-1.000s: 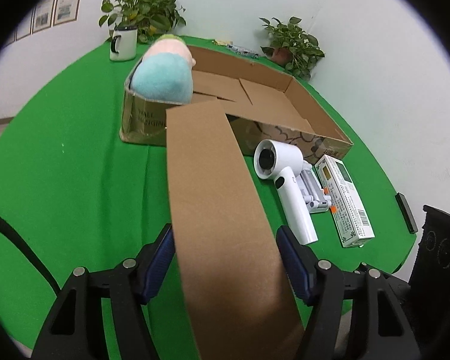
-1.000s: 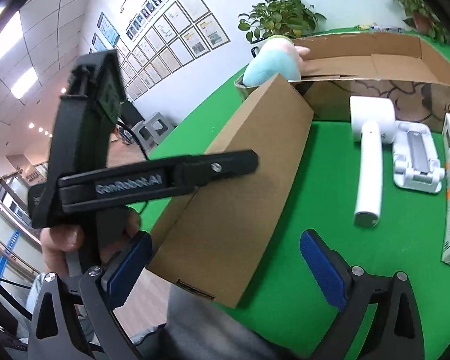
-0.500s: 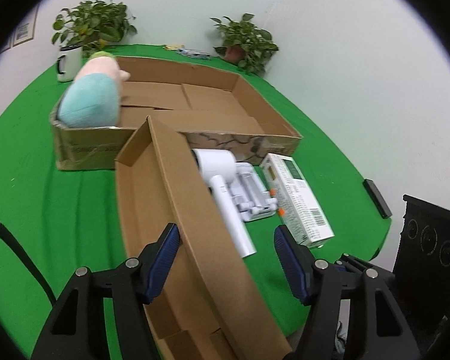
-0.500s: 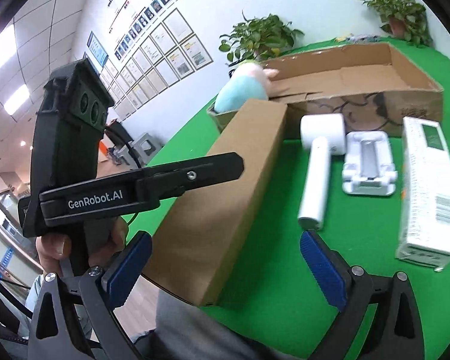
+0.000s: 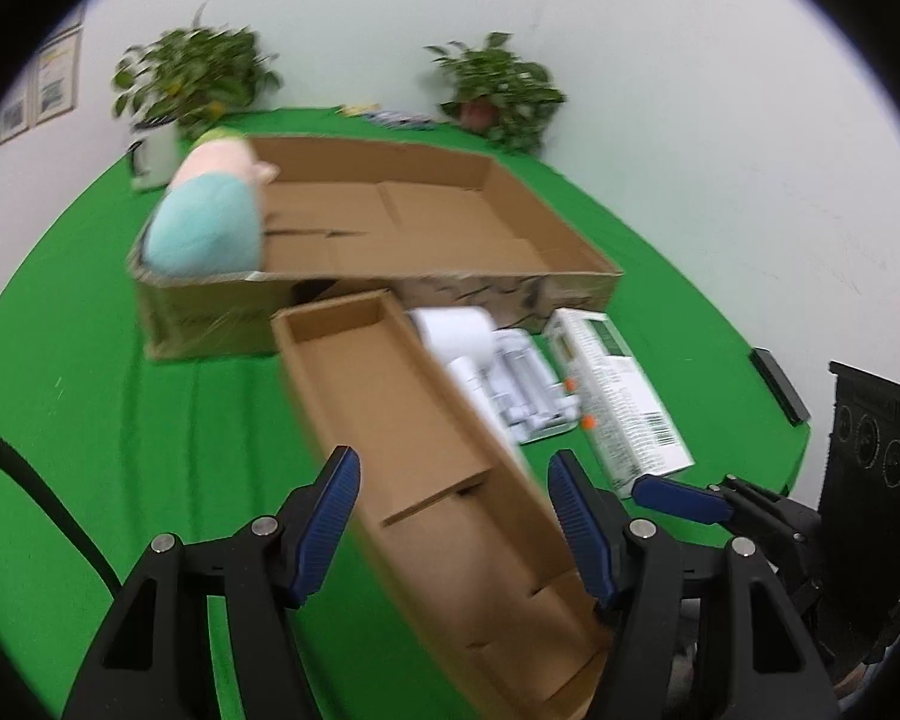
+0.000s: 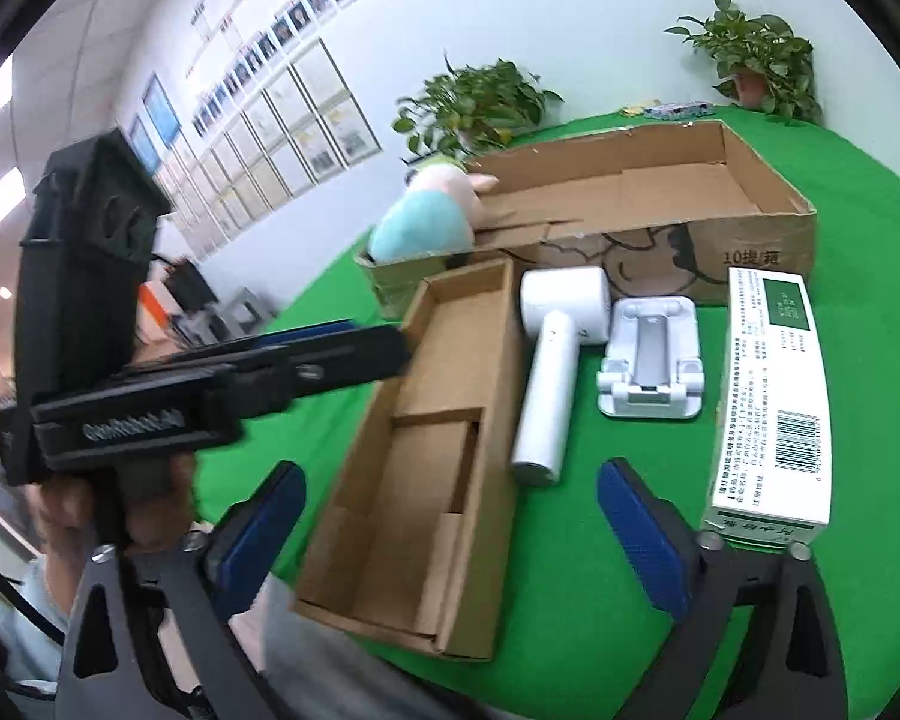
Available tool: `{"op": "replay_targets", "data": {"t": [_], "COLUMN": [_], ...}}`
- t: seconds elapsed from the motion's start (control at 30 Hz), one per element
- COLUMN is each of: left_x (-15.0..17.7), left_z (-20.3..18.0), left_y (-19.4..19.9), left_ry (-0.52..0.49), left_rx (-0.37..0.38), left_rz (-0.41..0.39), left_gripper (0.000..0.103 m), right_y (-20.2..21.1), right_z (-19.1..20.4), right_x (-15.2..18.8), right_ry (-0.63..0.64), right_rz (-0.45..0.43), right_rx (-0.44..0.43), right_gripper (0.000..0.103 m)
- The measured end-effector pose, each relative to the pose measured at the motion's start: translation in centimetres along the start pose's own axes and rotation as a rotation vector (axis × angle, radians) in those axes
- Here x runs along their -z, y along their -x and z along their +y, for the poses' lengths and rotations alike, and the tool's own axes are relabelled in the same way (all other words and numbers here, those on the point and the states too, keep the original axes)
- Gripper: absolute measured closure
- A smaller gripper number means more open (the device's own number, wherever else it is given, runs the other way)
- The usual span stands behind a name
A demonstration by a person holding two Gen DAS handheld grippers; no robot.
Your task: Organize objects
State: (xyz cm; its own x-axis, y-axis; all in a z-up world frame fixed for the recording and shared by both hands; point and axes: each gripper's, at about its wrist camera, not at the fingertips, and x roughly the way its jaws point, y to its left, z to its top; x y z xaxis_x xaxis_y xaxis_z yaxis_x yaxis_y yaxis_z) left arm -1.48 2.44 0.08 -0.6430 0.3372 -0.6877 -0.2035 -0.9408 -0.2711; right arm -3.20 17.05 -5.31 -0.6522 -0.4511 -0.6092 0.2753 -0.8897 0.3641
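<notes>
A long narrow cardboard box (image 5: 402, 420) (image 6: 444, 372) lies open side up on the green cloth, its near end over the table's front edge. My left gripper (image 5: 450, 459) (image 6: 384, 348) hovers over it with the walls showing between its fingers. I see no pad pressing. My right gripper (image 6: 450, 474) is closing and touches nothing. The box's near end and the white hair dryer (image 6: 552, 372) show between its fingers. Beyond stands a wide shallow carton (image 5: 210, 318) (image 6: 750, 240) holding a teal-and-pink plush (image 5: 210, 222) (image 6: 426, 228).
A white folding stand (image 6: 651, 360) and a white-and-green packet (image 6: 774, 396) lie right of the dryer. Two potted plants (image 5: 192, 78) (image 5: 498, 90) and a mug (image 5: 153, 159) stand at the back. A black unit (image 5: 870, 450) stands off the table's right edge.
The narrow box went from standing on its side wall to lying flat, open side up. The right gripper's jaws narrowed. Both views swung toward the dryer and packet.
</notes>
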Motion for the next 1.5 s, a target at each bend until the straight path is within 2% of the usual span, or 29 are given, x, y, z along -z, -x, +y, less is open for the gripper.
{"op": "replay_targets", "data": {"t": [0.03,0.1,0.17,0.27,0.33,0.37,0.4,0.53,0.63,0.67,0.7,0.77,0.9,1.23,1.33,1.5], "left_x": [0.3,1.2,2.0,2.7,2.8,2.9,3.0,3.1,3.2,3.3,3.4,3.8,4.8,4.9,4.9,4.2], "left_z": [0.6,1.8,2.6,3.7,4.3,4.8,5.0,4.7,3.7,3.5,3.4,3.1,2.4,2.3,2.0,1.2], "left_y": [0.1,0.1,0.0,0.1,0.2,0.2,0.1,-1.4,-2.0,-2.0,-2.0,-1.8,-1.2,-1.3,-1.2,0.1], "left_ry": [0.016,0.051,0.066,0.073,0.085,0.096,0.104,0.086,0.060,0.058,0.064,0.073,0.091,0.122,0.115,0.093], "left_rx": [-0.007,-0.017,-0.024,-0.042,-0.054,-0.052,-0.045,-0.013,-0.047,-0.054,-0.055,-0.056,-0.069,-0.083,-0.099,-0.114], "left_rz": [0.005,0.018,0.031,0.044,0.050,0.045,0.044,0.090,0.103,0.107,0.112,0.113,0.110,0.105,0.098,0.044], "left_gripper": [0.038,0.038,0.038,0.043,0.048,0.048,0.050,0.071,0.076,0.080,0.081,0.081,0.082,0.084,0.085,0.086], "right_y": [-0.6,-1.5,-2.8,-4.1,-4.7,-4.6,-4.7,-5.5,-6.2,-6.4,-6.6,-6.7,-6.0,-6.9,-6.9,-6.1], "right_z": [0.1,0.6,1.8,4.3,5.7,5.9,5.9,4.6,3.9,3.8,3.8,4.3,5.9,5.1,5.1,5.4], "right_x": [0.0,0.6,1.3,2.0,2.2,2.2,2.1,1.6,1.0,0.9,0.8,0.8,1.7,1.1,1.1,1.0], "right_ry": [0.007,0.032,0.074,0.141,0.157,0.154,0.144,0.076,0.059,0.051,0.053,0.085,0.170,0.116,0.106,0.091], "right_rz": [0.012,0.055,0.106,0.115,0.125,0.120,0.112,0.131,0.143,0.148,0.151,0.154,0.182,0.196,0.188,0.158], "right_rx": [0.012,0.037,0.047,0.035,-0.026,-0.022,-0.012,0.032,0.080,0.080,0.084,0.095,0.167,0.182,0.191,0.207], "right_gripper": [0.027,0.051,0.058,0.058,0.052,0.046,0.045,0.045,0.054,0.059,0.068,0.071,0.071,0.072,0.074,0.076]}}
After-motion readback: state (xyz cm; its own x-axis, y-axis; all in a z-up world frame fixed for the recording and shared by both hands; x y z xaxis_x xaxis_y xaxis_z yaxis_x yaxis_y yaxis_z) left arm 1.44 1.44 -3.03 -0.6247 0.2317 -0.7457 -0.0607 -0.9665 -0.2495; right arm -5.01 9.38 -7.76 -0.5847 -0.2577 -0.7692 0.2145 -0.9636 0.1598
